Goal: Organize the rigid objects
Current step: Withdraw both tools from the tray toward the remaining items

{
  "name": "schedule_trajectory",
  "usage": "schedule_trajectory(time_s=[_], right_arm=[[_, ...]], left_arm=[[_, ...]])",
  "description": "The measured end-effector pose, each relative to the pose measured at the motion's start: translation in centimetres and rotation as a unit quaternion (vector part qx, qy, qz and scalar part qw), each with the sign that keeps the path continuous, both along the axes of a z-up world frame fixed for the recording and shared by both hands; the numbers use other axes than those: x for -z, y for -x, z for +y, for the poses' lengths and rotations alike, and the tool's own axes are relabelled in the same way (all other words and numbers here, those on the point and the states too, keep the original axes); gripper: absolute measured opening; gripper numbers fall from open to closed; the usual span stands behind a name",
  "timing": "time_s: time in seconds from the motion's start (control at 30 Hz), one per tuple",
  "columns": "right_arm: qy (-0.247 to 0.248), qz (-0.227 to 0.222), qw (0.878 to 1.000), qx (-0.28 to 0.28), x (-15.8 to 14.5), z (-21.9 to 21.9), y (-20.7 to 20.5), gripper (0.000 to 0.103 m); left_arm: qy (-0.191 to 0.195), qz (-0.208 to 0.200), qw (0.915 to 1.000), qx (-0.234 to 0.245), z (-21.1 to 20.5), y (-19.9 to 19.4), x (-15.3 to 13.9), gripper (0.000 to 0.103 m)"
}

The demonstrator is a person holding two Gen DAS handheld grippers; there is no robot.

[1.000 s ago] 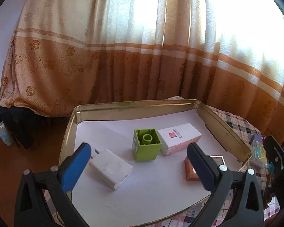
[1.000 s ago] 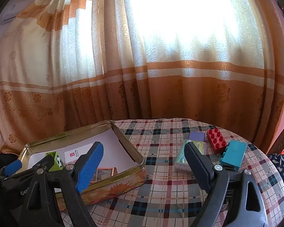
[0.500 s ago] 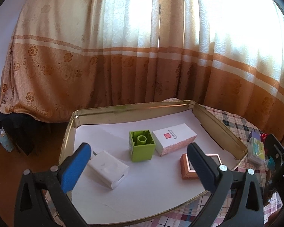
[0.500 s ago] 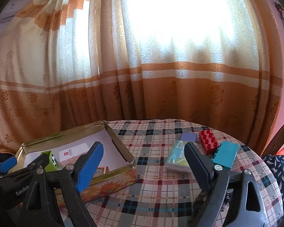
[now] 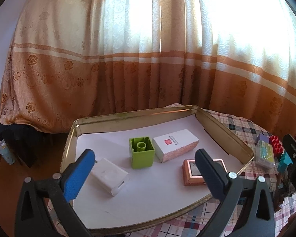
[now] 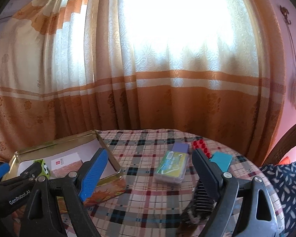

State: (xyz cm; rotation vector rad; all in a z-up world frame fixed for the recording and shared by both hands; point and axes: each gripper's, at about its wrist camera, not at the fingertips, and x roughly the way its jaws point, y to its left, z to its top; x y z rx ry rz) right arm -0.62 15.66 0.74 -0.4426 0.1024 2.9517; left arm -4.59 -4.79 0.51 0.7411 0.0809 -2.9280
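The left gripper hovers over the near edge of the tin, jaws wide and holding nothing. The tin sits open on a plaid cloth, lined with white paper. Inside it, in the left view, a green block stands at the centre, hollow side up. A white box with a red mark lies touching or just beside the block at its 3 o'clock. A white adapter lies apart from the block at its 8 o'clock, partly behind the left blue pad. A copper-framed tile lies at the block's 4 o'clock, its right part hidden by the dark finger.

The right gripper hangs above the cloth, to the right of the tin, jaws wide and empty. Between its fingers, in the right view, lies a clear case with a green and yellow card. A purple block touches the case at its 12 o'clock. A red brick lies near, at the case's 2 o'clock, and a teal block at its 3 o'clock, partly behind the right finger. All four are outside the tin, well apart from it. A dark comb-like thing shows under the right finger; what it is cannot be told. An orange curtain hangs behind the table.
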Motion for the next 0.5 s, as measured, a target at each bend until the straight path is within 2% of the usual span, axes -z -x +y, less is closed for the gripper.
schedule_trajectory(time_s=[0.4, 0.5], right_arm=[[-0.035, 0.027, 0.998, 0.043, -0.7, 2.6, -1.6, 0.089], [-0.020, 0.039, 0.997, 0.056, -1.0, 3.8, -2.1, 0.089]], left_arm=[[0.021, 0.007, 0.9995, 0.022, 1.8, -0.6, -0.2, 0.102], [0.025, 0.009, 0.9993, 0.026, 2.2, -0.7, -0.3, 0.102]])
